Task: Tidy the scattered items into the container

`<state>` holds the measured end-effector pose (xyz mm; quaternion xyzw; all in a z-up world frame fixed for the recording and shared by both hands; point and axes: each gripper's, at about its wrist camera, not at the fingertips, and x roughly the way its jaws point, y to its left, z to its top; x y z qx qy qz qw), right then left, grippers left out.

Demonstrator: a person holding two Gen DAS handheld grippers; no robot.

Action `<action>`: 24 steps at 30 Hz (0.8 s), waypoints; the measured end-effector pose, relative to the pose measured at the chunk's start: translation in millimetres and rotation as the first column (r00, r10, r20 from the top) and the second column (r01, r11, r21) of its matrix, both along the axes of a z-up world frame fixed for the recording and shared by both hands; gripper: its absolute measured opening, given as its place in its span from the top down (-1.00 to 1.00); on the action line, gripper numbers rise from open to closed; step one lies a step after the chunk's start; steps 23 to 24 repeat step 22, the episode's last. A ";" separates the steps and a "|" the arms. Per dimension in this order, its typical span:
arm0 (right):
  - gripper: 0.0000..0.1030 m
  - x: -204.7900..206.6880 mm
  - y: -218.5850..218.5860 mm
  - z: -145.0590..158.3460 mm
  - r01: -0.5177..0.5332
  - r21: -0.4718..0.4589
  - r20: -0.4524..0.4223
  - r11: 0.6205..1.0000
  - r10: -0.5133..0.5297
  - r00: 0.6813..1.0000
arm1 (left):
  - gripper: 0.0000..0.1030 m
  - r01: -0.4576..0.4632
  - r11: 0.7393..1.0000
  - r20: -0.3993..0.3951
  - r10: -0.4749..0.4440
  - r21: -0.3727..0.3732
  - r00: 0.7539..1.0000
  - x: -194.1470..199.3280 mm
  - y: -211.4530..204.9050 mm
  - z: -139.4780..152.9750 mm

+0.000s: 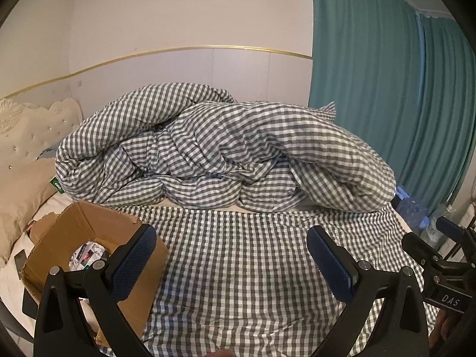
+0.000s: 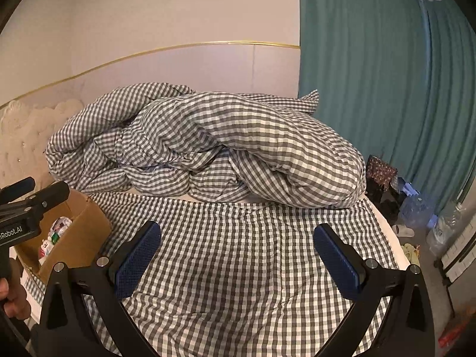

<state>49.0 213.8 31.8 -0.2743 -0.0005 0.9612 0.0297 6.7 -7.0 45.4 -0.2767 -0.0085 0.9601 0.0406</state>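
An open cardboard box stands on the bed at the left; it also shows in the right wrist view. Several small packets lie inside it, seen too in the right wrist view. My left gripper is open and empty above the checked sheet, its left finger over the box's right wall. My right gripper is open and empty over the sheet, right of the box. Each gripper shows at the edge of the other's view, the right one and the left one.
A bunched grey-checked duvet fills the back of the bed. A cream headboard and pillow are at the left. Teal curtains hang at the right. Bags, bottles and slippers lie on the floor beside the bed.
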 end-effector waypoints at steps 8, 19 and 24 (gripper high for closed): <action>-0.99 -3.1 -1.3 -3.8 -0.004 -0.001 0.011 1.000 0.004 1.000 | -1.00 0.010 1.000 0.003 -0.010 -0.010 1.000 0.5 2.1 -1.2; -0.99 -2.2 5.3 -6.1 0.005 -0.018 0.016 1.000 -0.005 1.000 | -1.00 0.005 1.000 0.014 -0.005 -0.011 1.000 3.5 6.2 -3.8; -0.99 -2.0 5.0 -7.2 0.006 -0.016 0.018 1.000 -0.006 1.000 | -1.00 0.007 1.000 0.021 -0.007 -0.003 1.000 3.2 5.8 -4.5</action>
